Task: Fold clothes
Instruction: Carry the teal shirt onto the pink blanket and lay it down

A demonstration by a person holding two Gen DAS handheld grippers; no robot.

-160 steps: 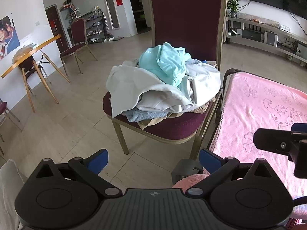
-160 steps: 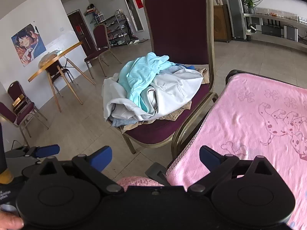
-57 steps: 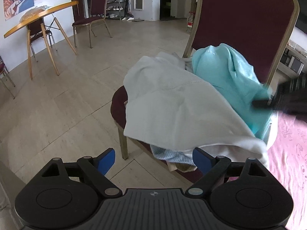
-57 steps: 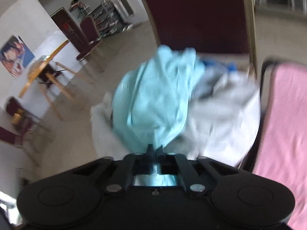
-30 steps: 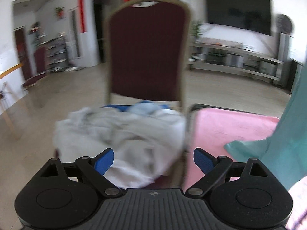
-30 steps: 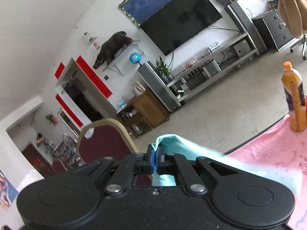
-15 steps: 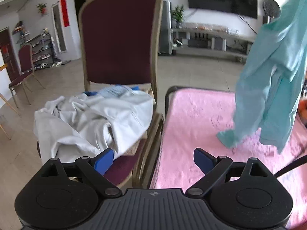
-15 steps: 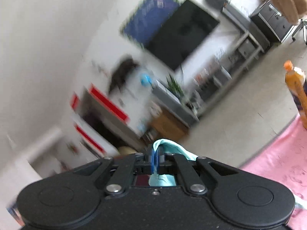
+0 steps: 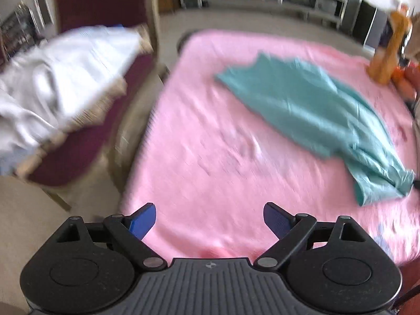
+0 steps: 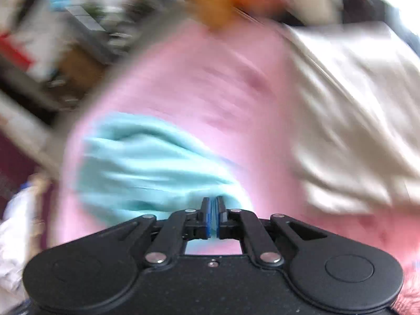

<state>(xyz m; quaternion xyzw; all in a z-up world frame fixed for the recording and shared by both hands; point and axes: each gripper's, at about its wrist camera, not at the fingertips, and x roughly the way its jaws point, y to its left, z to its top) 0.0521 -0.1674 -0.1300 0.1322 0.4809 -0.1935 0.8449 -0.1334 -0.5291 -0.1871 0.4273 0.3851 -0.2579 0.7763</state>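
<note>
The teal garment [image 9: 309, 107] lies spread on the pink blanket [image 9: 210, 144] that covers the counter, and its long axis runs diagonally, from the far middle of the blanket toward the near right corner. The right gripper [image 10: 213, 211] has its fingers pressed together on one bunched end of this garment [image 10: 147, 168], so the cloth stretches away from the fingers to the far left in the right wrist view. The left gripper [image 9: 210, 219] hangs above the near edge of the blanket with its fingers wide apart and nothing between them. The garment is ahead of it and to its right, well apart from the blue pads. I judge that the free far corner is the part the left gripper must reach for to pull the cloth flat. The other clothes [image 9: 60, 78] wait on the chair [image 9: 86, 136] at the left.
</note>
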